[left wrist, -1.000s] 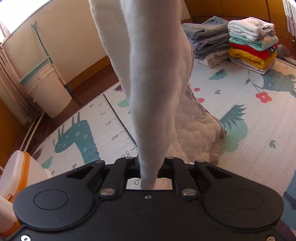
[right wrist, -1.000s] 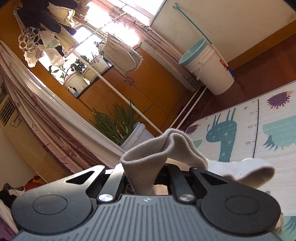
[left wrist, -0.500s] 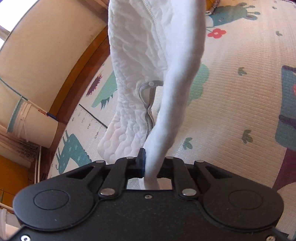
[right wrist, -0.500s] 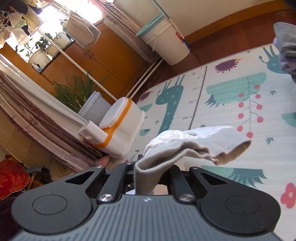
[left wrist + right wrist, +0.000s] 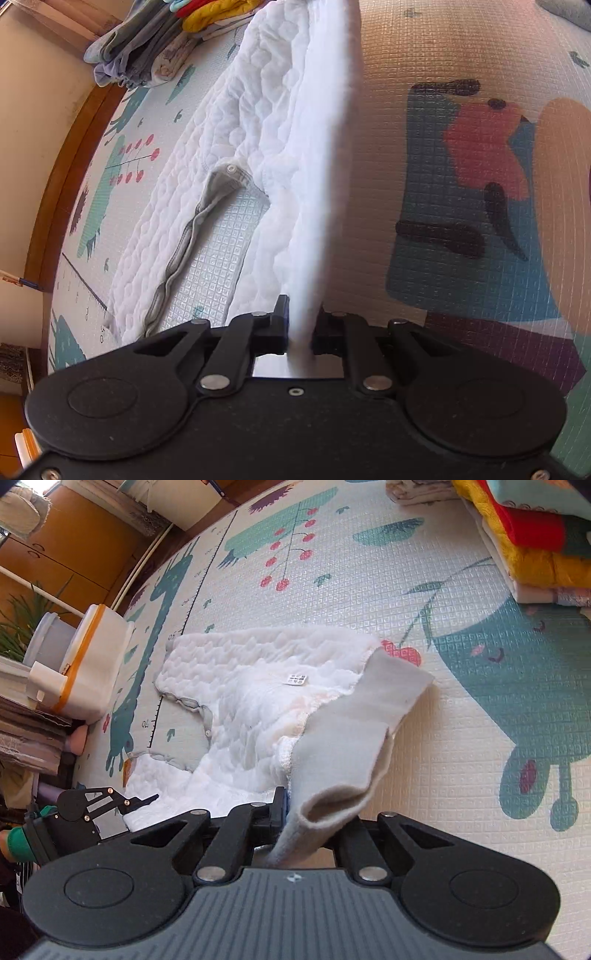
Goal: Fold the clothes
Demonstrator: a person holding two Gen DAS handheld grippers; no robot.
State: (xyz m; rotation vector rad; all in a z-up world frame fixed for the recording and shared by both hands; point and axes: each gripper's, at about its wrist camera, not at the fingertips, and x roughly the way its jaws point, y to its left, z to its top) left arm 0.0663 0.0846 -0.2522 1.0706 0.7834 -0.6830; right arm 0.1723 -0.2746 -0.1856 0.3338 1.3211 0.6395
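A white quilted baby garment point(image 5: 243, 698) with grey trim and a grey waistband point(image 5: 354, 734) lies spread on the play mat point(image 5: 424, 602). My right gripper point(image 5: 303, 812) is shut on the folded grey waistband at the garment's near right end. In the left wrist view the same garment point(image 5: 236, 155) stretches away over the mat, and my left gripper point(image 5: 301, 325) is shut on a white edge of it. The left gripper point(image 5: 144, 799) also shows at the lower left of the right wrist view, at the garment's corner, held by a hand in a green cuff.
Stacks of folded clothes point(image 5: 532, 535) sit on the mat at the far right; the same folded piles point(image 5: 155, 40) appear top left in the left wrist view. A white box with an orange band point(image 5: 92, 664) and a white bucket stand off the mat's left edge.
Both grippers have come down from a raised hold. The garment, hanging in the air a second ago, now lies spread flat on the mat, still gripped at both ends.
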